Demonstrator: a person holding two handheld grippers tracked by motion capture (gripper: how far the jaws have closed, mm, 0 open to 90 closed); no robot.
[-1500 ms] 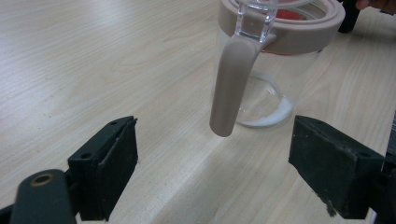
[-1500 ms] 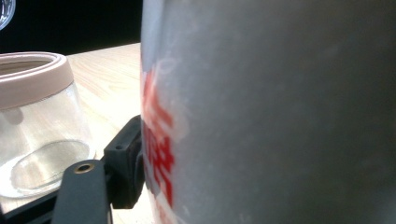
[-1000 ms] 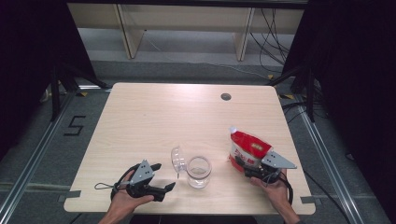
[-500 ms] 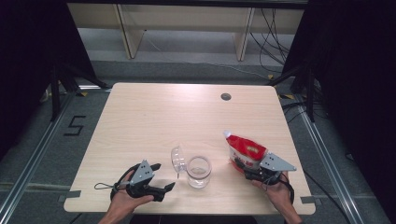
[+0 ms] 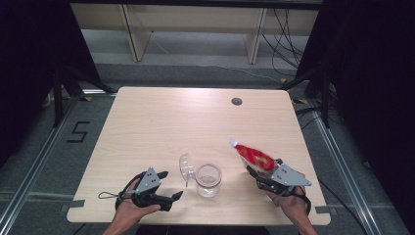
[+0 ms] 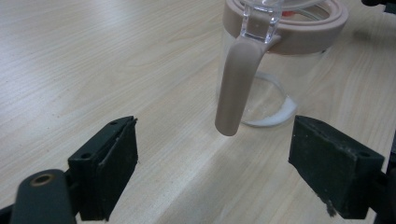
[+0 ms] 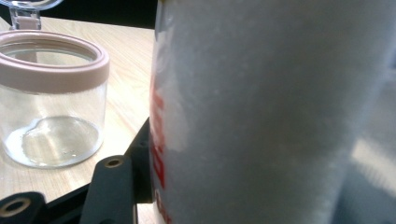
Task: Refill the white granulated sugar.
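A clear glass jar (image 5: 208, 180) with a pink rim stands near the table's front edge, and its hinged lid (image 5: 186, 169) is swung up and open to its left. My left gripper (image 5: 170, 185) lies to the jar's left, open, with nothing between its jaws. In the left gripper view the jar (image 6: 280, 60) and its hanging pink clasp (image 6: 236, 88) are just ahead of the left gripper (image 6: 212, 172). My right gripper (image 5: 258, 174) is shut on a red and white spouted pouch (image 5: 253, 157), which tilts left toward the jar. The pouch (image 7: 271, 112) looms close in the right gripper view, beside the jar (image 7: 51, 98).
The light wooden table (image 5: 171, 122) has a round cable hole (image 5: 237, 101) at its far right. Behind the table is a low shelf unit (image 5: 195, 29) with cables on the floor. Black curtains hang on both sides.
My right hand has risen a little with the pouch, and the pouch's spout has tipped further left toward the jar. The left gripper and the jar have stayed put.
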